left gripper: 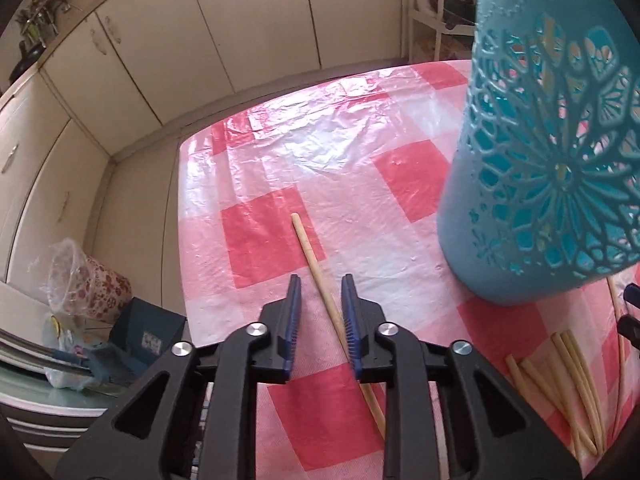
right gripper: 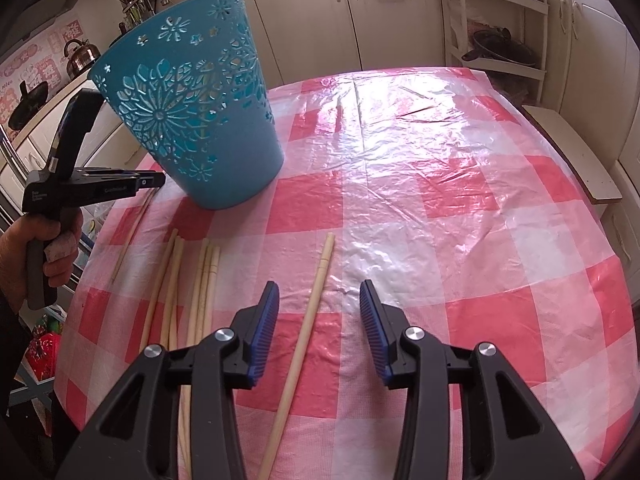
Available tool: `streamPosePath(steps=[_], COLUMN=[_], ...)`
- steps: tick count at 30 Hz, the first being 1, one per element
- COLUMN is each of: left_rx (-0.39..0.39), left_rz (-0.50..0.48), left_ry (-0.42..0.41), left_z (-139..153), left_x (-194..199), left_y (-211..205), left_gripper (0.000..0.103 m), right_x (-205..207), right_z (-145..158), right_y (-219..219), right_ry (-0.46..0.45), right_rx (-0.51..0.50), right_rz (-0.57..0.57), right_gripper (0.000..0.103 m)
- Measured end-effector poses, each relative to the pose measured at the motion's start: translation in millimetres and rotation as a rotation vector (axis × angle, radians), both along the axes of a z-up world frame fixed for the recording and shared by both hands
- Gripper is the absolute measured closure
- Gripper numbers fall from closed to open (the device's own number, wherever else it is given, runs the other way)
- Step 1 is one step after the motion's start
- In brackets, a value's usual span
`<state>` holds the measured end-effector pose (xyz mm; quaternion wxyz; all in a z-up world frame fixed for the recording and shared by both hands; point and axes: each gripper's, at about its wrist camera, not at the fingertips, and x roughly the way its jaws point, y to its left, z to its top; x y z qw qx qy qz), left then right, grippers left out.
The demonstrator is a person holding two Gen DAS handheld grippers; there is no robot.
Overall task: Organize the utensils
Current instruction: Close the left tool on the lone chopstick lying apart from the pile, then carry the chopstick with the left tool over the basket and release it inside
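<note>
The checked table (right gripper: 440,168) carries a blue bucket (right gripper: 192,112) towards its far left corner; a loose heap of chopsticks (right gripper: 200,280) lies nearer the front left edge. The left gripper (left gripper: 320,292) stands released, jaws apart astride one chopstick (left gripper: 308,248), hard by one pad; the right gripper (right gripper: 318,300) gapes wider over another chopstick (right gripper: 320,276), untouched on the cloth.

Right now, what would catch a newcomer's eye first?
A tilted blue cutout bucket stands out at the far left of the red-checked tablecloth. Pale chopsticks lie loose in front of it, one between the open right hand-held gripper fingers.
</note>
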<state>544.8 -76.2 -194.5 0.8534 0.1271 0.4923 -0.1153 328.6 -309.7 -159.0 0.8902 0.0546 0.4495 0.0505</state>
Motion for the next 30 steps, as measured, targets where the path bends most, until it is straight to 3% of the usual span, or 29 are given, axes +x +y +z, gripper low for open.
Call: streamPosePath(steps=[2, 4, 7, 10, 16, 19, 21, 24, 26, 30], left_rx=[-0.006, -0.019, -0.021, -0.094, -0.354, -0.429, -0.457, -0.496, -0.474, -0.442], left_rz=[0.023, 0.031, 0.046, 0.108, 0.127, 0.088, 0.067, 0.057, 0.063, 0.118], left_ry=[-0.008, 0.001, -0.01, -0.045, -0.245, -0.367, -0.425, -0.487, -0.542, -0.557], left_z=[-0.9, -1.3, 1.7, 19.6, 125.7, 177.0, 195.7, 208.0, 208.3, 187.0], left_x=[3.1, 1.4, -10.3, -36.3, -97.4, -101.6, -94.6, -76.4, -68.7, -35.6], left_y=[2.0, -1.8, -0.8, 17.5, 40.0, 22.1, 2.9, -27.2, -48.2, -69.3], left_gripper=[0.082, 0.099, 0.099, 0.099, 0.099, 0.099, 0.099, 0.099, 0.099, 0.099], right_x=[-0.3, -0.5, -0.8, -1.6, -2.9, -3.7, -4.3, -4.5, -5.0, -4.7], right_z=[-0.2, -0.2, 0.4, 1.2, 3.8, 5.0, 5.6, 5.1, 4.4, 4.6], right_y=[1.7, 2.7, 1.3, -2.4, -5.6, -2.4, -1.8, -5.2, -6.5, -6.5], right_ry=[-0.003, -0.004, -0.002, 0.003, 0.005, 0.003, 0.0, 0.0, 0.004, 0.006], right_rx=[-0.008, -0.012, -0.003, 0.015, 0.051, 0.047, 0.042, 0.043, 0.041, 0.038], right_rz=[0.003, 0.004, 0.001, -0.008, -0.013, -0.009, -0.011, -0.024, -0.027, -0.02], right_gripper=[0.061, 0.061, 0.061, 0.061, 0.061, 0.061, 0.061, 0.061, 0.061, 0.061])
